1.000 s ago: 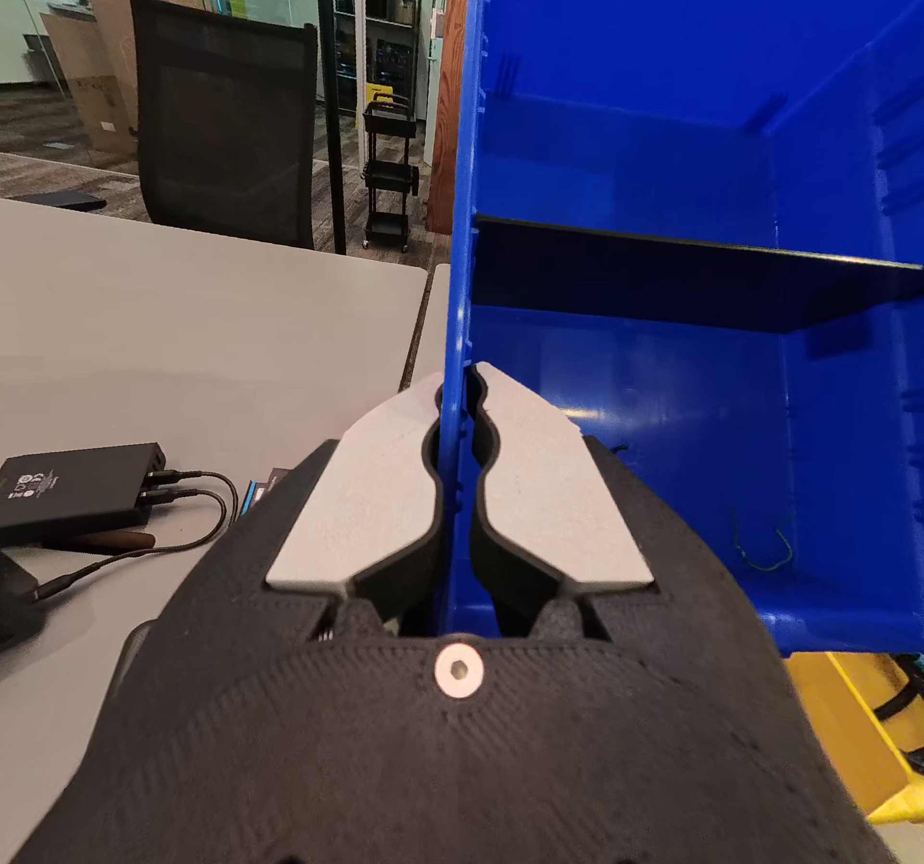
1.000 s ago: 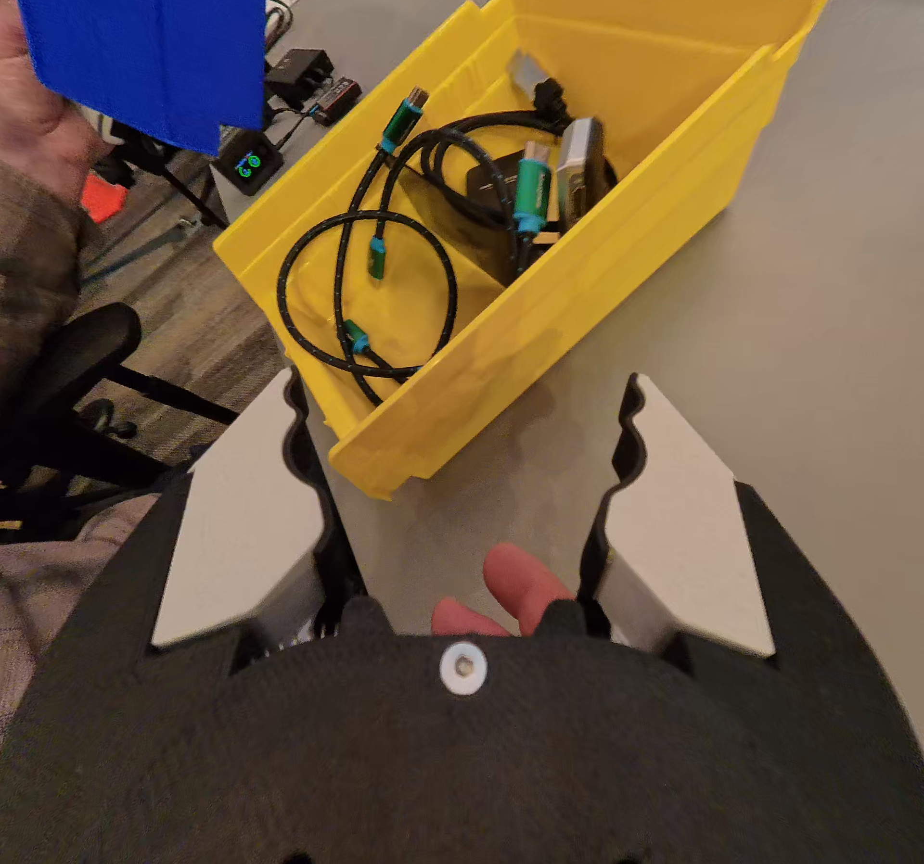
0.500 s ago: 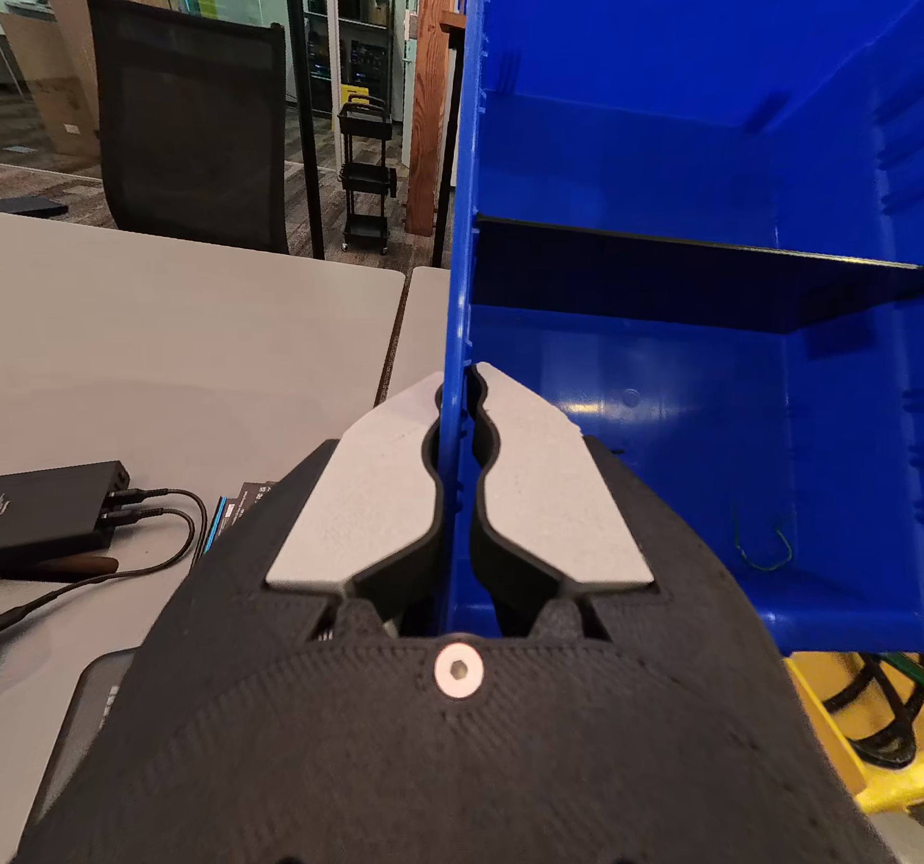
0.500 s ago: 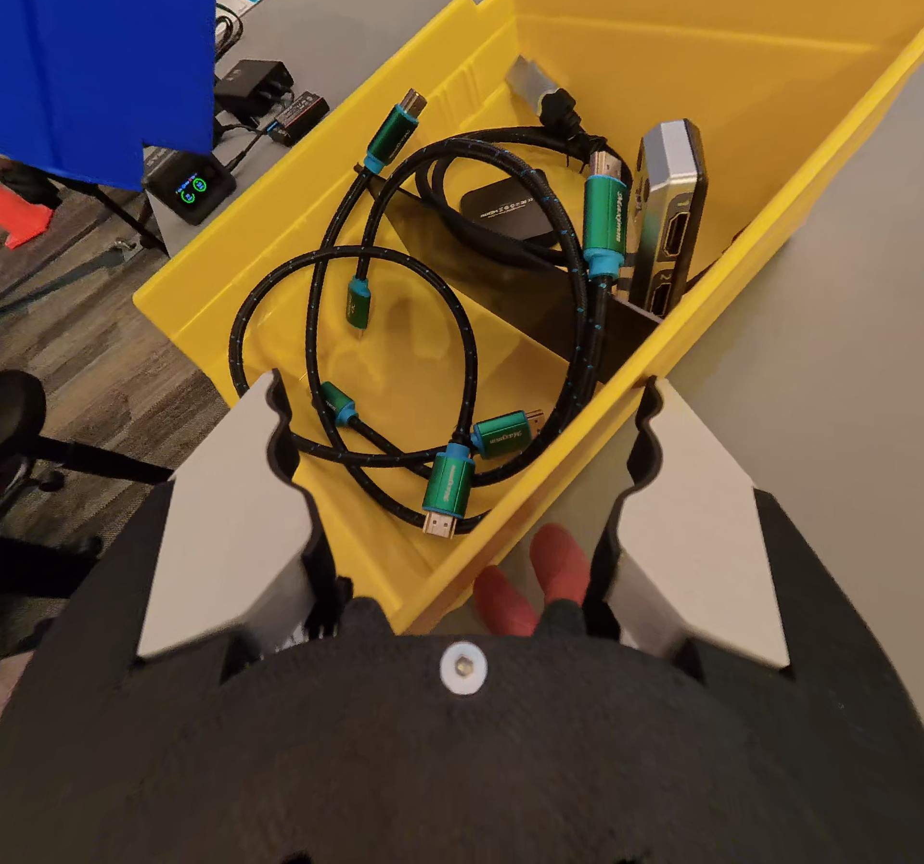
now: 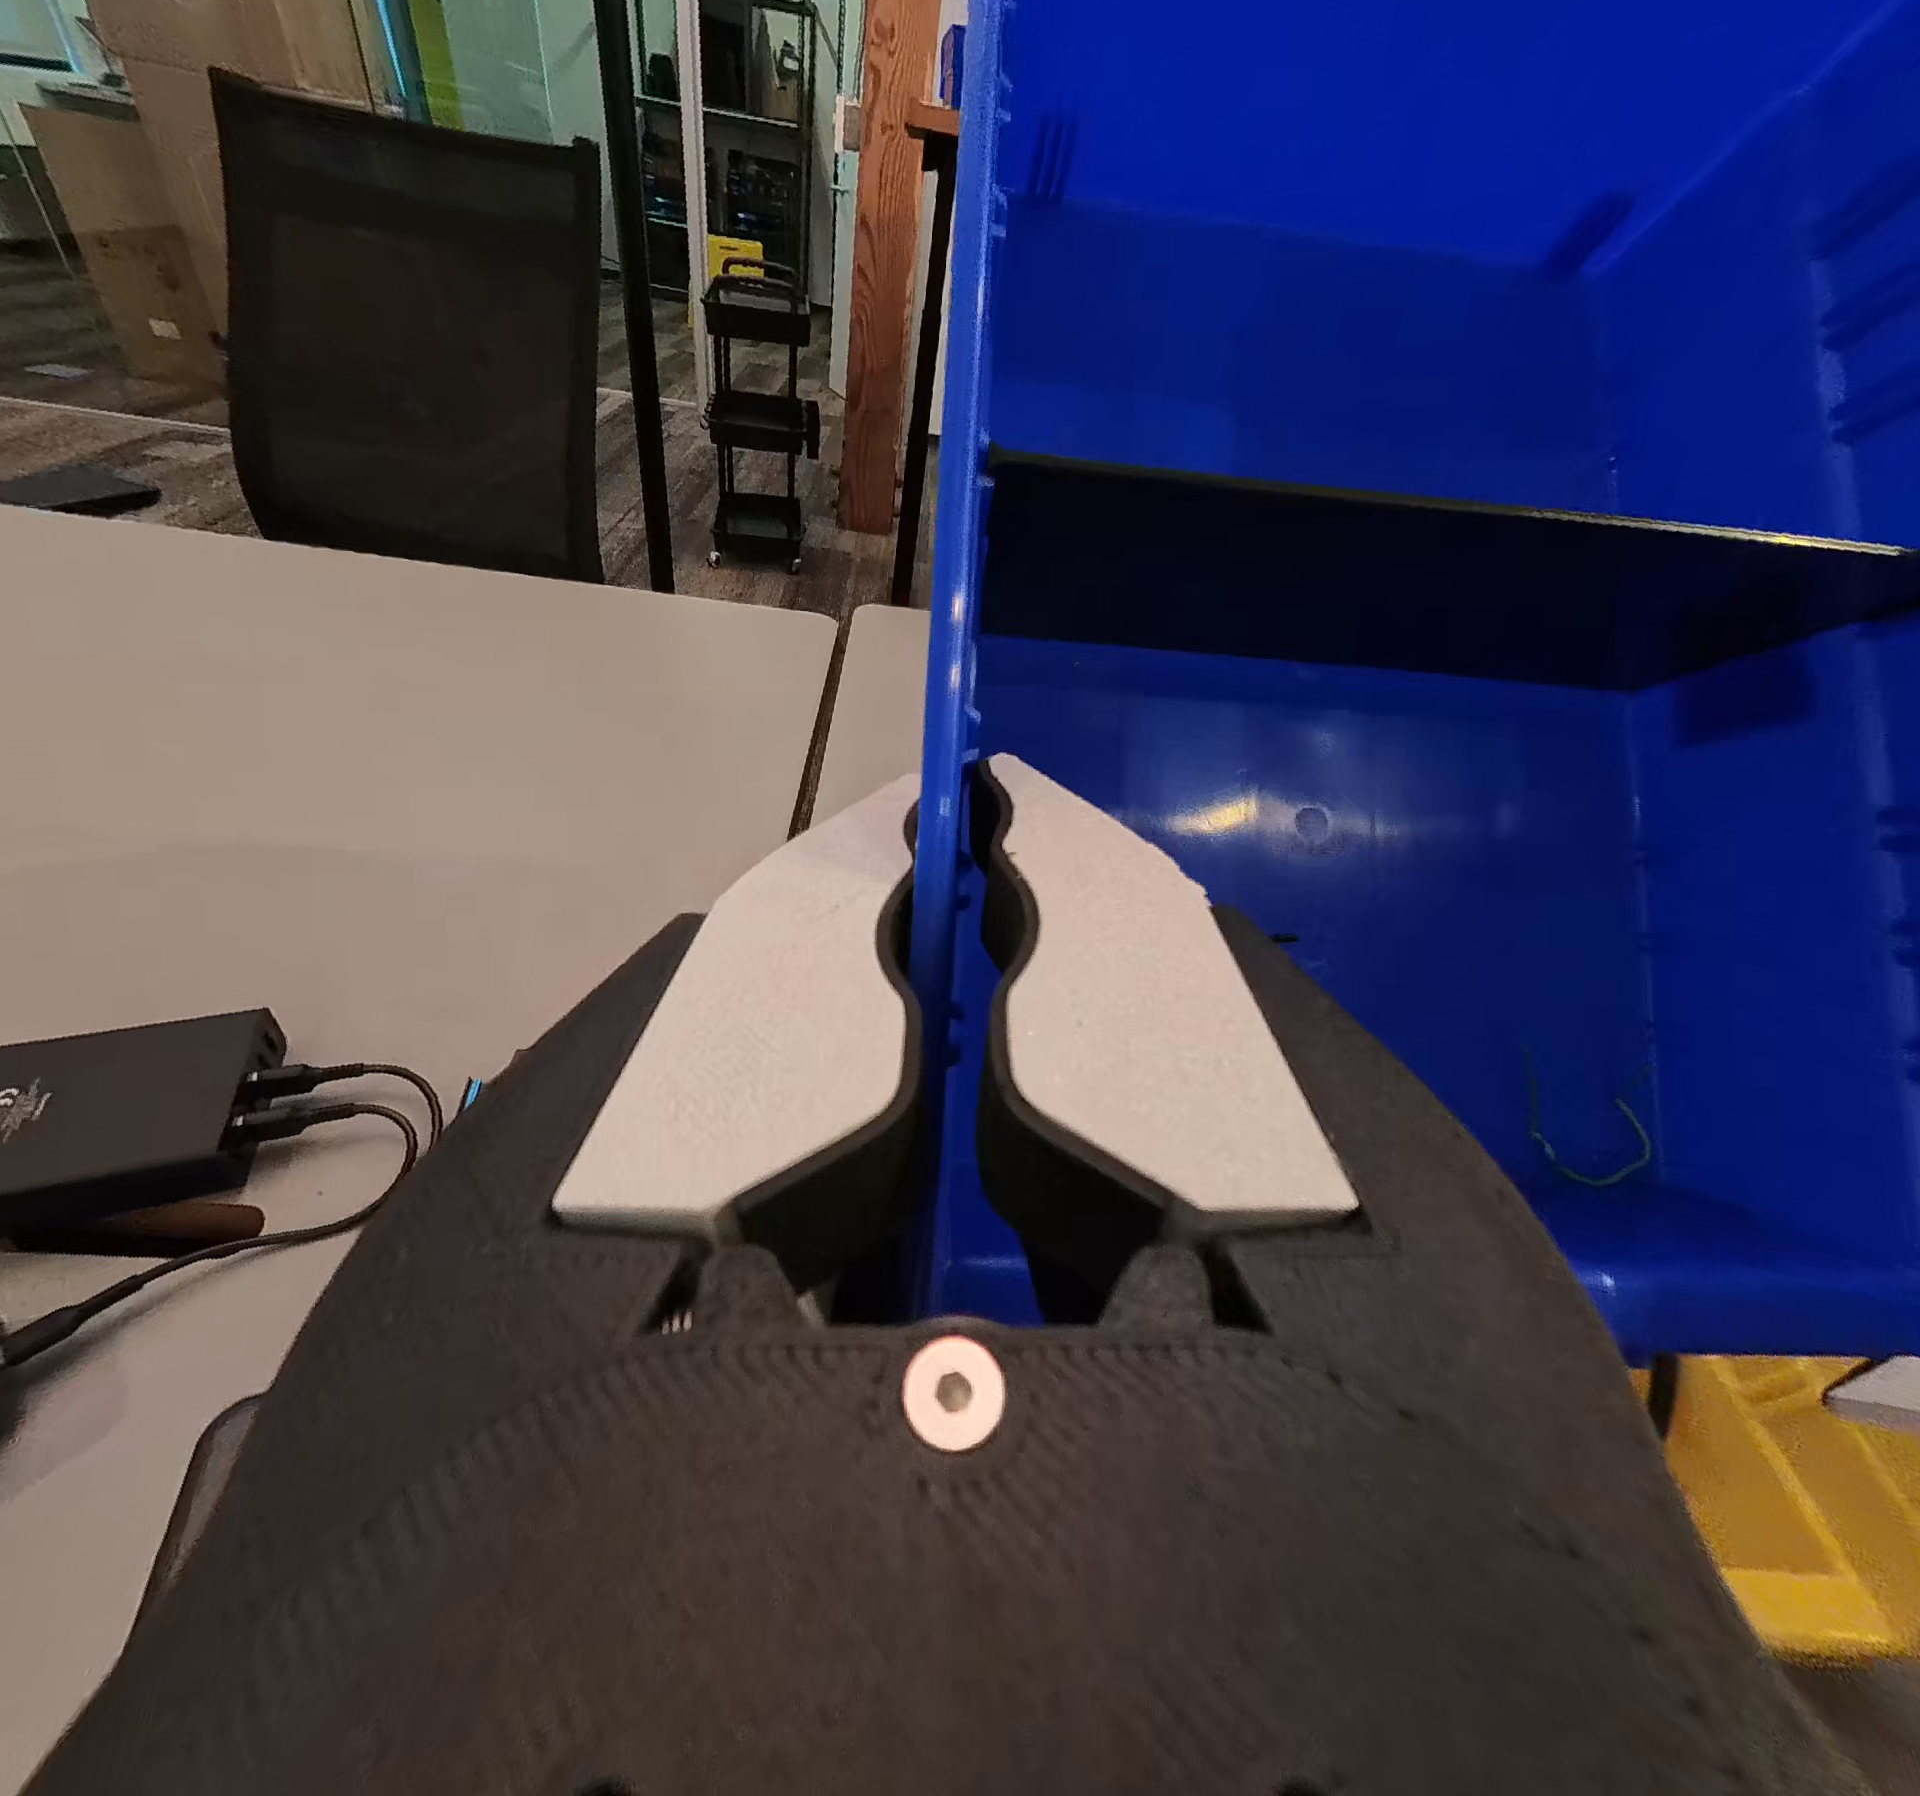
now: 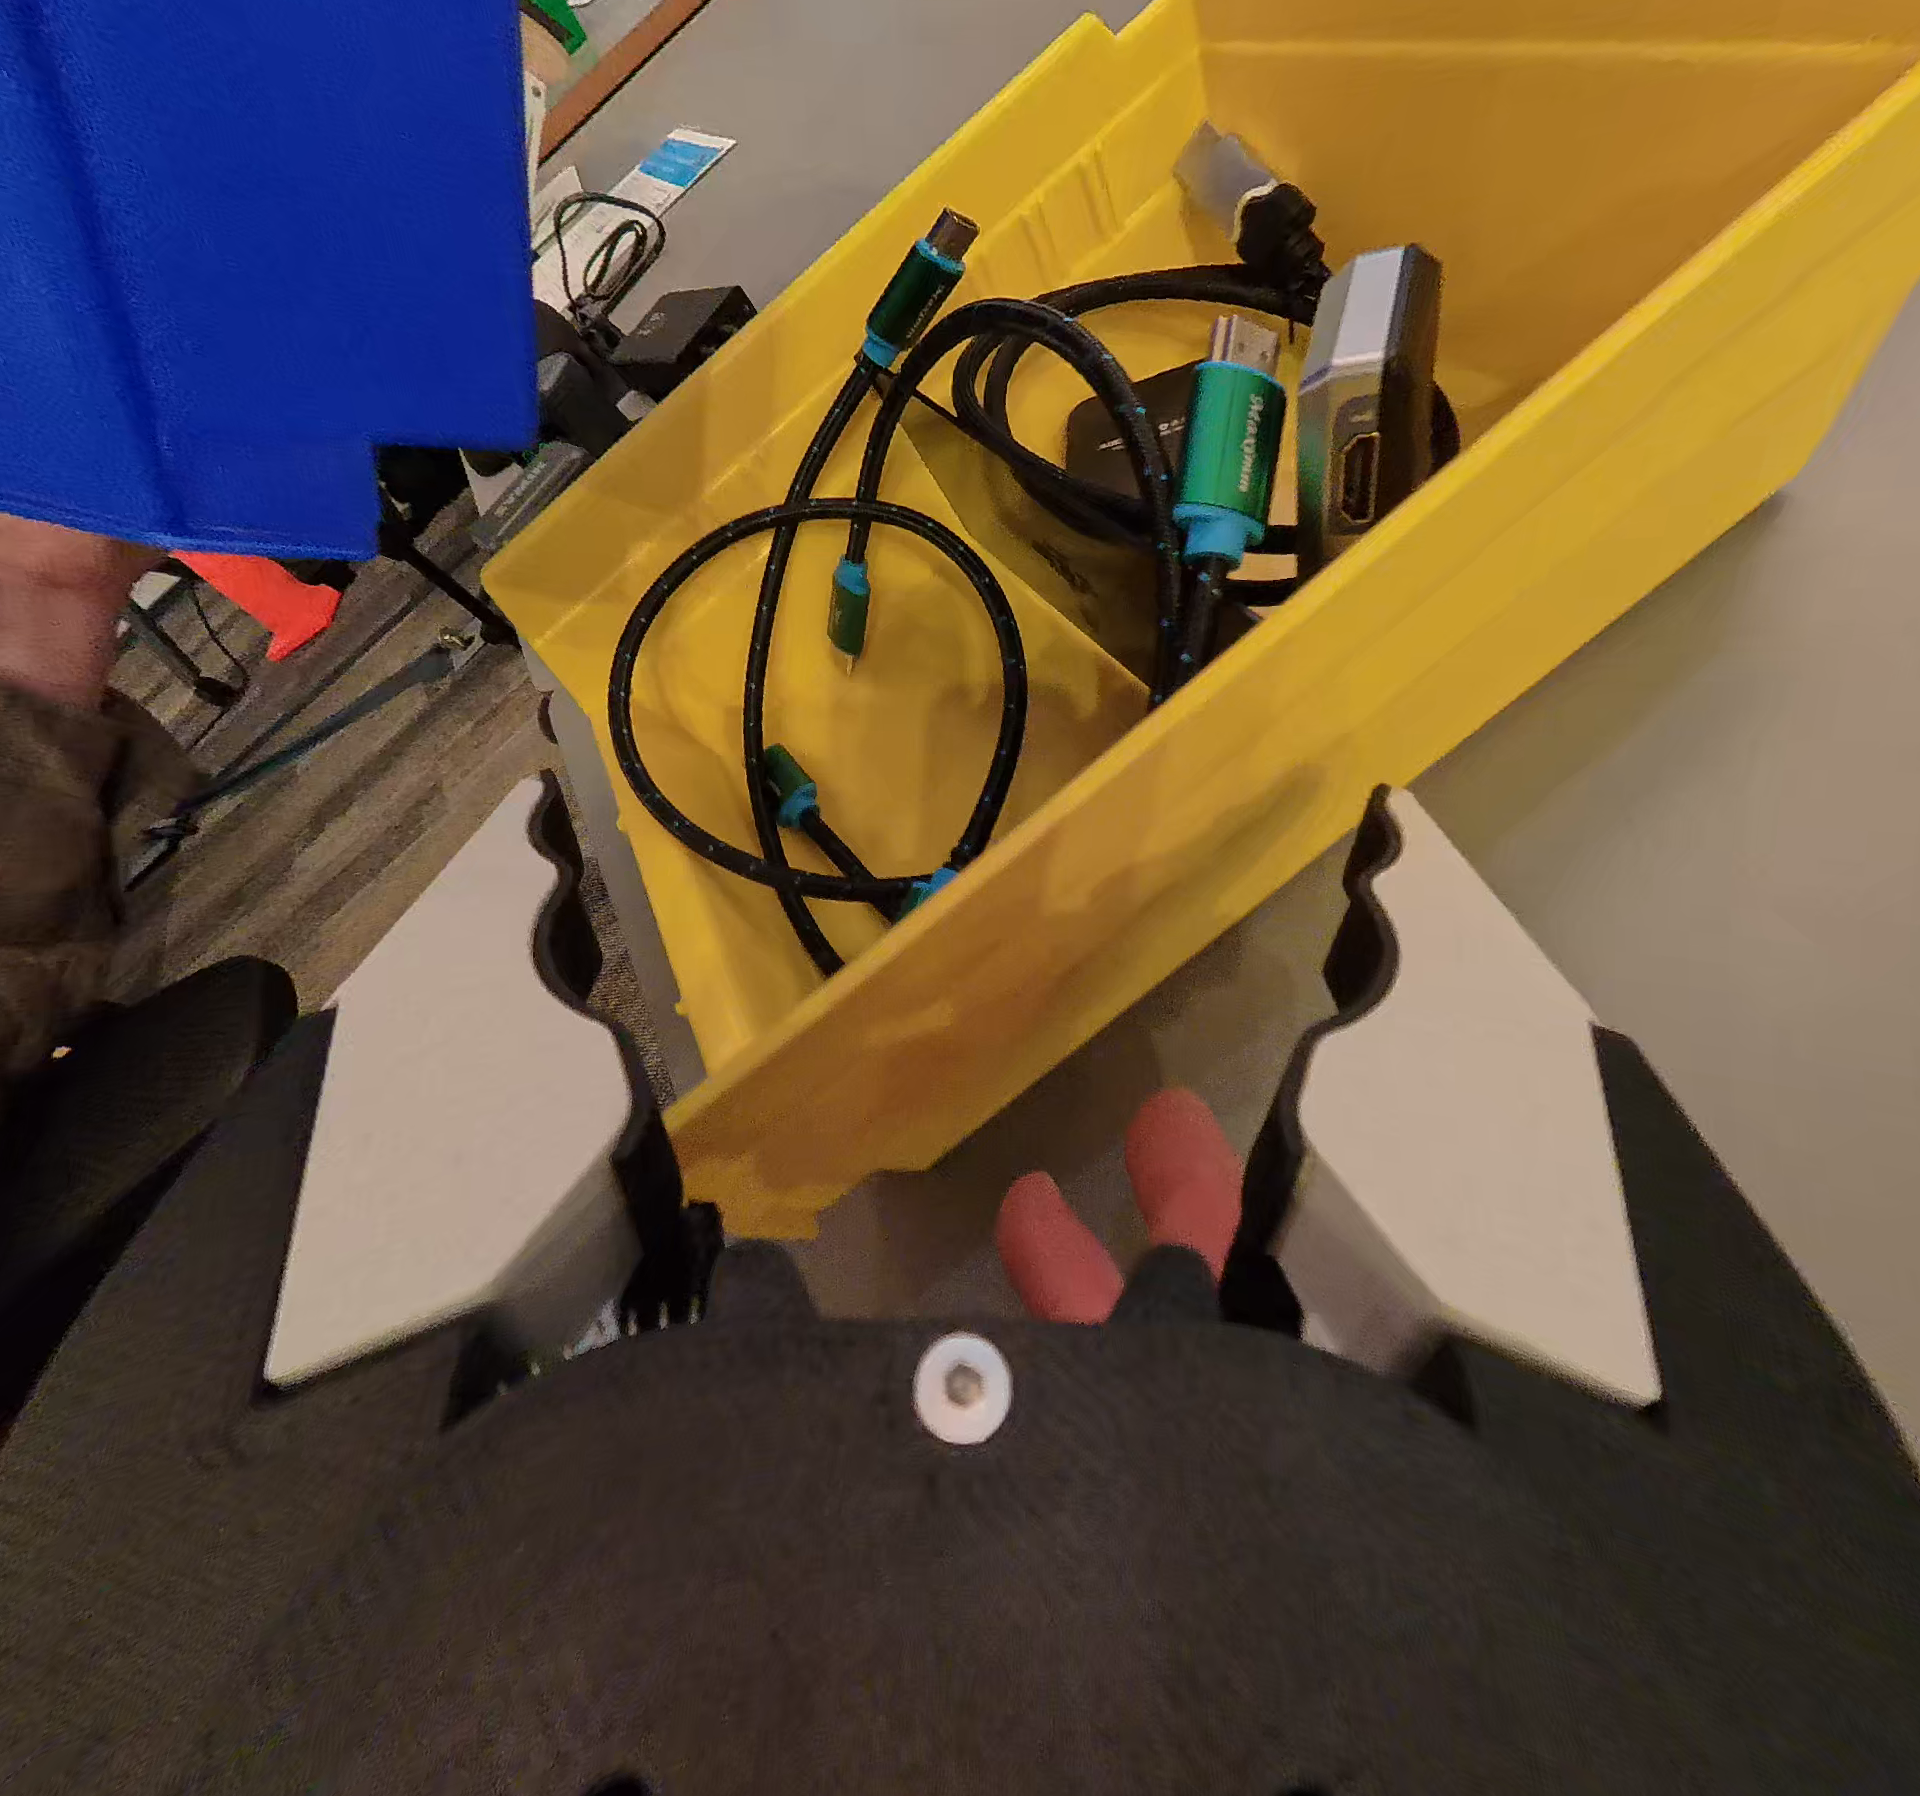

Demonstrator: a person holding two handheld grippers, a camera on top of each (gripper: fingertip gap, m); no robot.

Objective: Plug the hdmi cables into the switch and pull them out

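My left gripper (image 5: 951, 790) is shut on the side wall of an empty blue bin (image 5: 1351, 863) and holds it up in the air; the bin also shows in the right wrist view (image 6: 239, 188). My right gripper (image 6: 956, 811) is open, with its fingers on either side of the near wall of a yellow bin (image 6: 1195, 863). In the yellow bin lie black braided HDMI cables (image 6: 821, 707) with green plugs (image 6: 1231, 447), a grey switch (image 6: 1361, 416) standing on edge and a small black box (image 6: 1122, 427).
The yellow bin stands at the corner of a grey table (image 6: 1714, 707). A black power brick with plugged leads (image 5: 125, 1112) lies on the table to the left. A mesh chair (image 5: 416, 344) and a cart (image 5: 758, 427) stand beyond. A person's fingers (image 6: 1184, 1175) show under the right gripper. The left gripper's tips are roughly 30 cm from the right gripper's. It is some 6 cm from my right tips to the grey switch (image 6: 1361, 416).
My right gripper has moved in on the yellow bin, whose near wall now lies between its open fingers. My left gripper keeps its hold on the blue bin and has swung slightly.
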